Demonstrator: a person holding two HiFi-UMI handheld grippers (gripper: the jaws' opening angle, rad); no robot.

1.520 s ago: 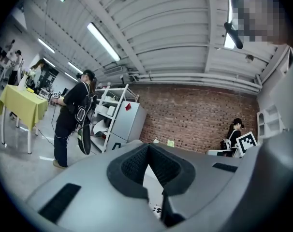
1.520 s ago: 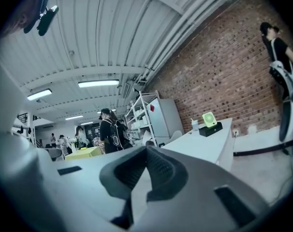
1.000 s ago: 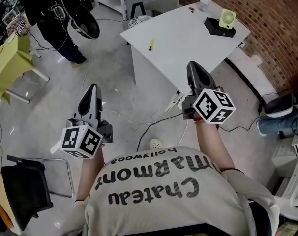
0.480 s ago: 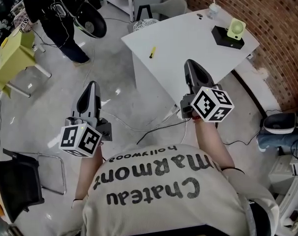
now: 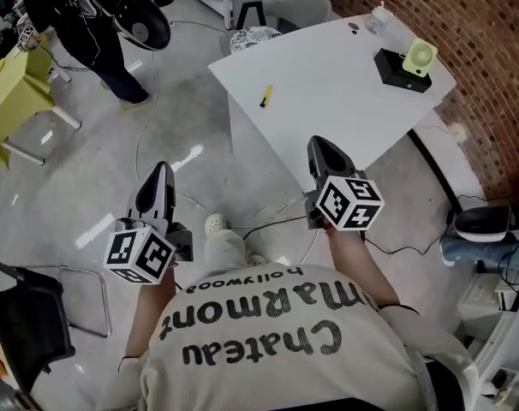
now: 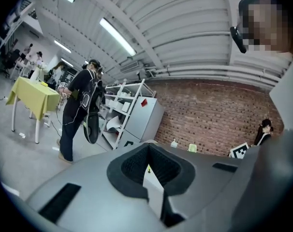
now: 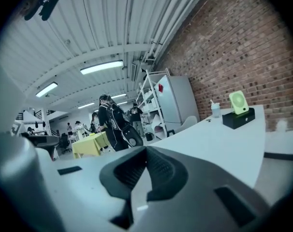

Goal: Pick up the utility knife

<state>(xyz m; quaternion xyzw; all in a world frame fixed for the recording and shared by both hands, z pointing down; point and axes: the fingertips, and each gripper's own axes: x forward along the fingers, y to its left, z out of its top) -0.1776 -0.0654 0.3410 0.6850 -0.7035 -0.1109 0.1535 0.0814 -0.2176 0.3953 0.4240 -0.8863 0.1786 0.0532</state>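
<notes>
The utility knife (image 5: 265, 96) is a small yellow stick lying on the white table (image 5: 328, 84) near its left edge. My left gripper (image 5: 160, 169) hangs over the floor, left of the table and well short of the knife, its jaws shut and empty. Through the hollow between the left gripper's (image 6: 147, 149) jaws the knife (image 6: 148, 168) shows as a tiny yellow mark far ahead. At the table's near corner sits my right gripper (image 5: 318, 144), shut with nothing in it. In its own view the right gripper (image 7: 145, 151) points level along the tabletop (image 7: 224, 139).
A green fan on a black box (image 5: 409, 61) and a small bottle (image 5: 379, 17) stand at the table's far end. A person in dark clothes (image 5: 80, 15), a yellow table (image 5: 15, 92), a black chair (image 5: 24, 332) and floor cables (image 5: 268, 221) surround the spot.
Both grippers have sunk and drawn lower in the head view. The table and knife now sit a little nearer the frame's centre. A shoe has come into view between the arms.
</notes>
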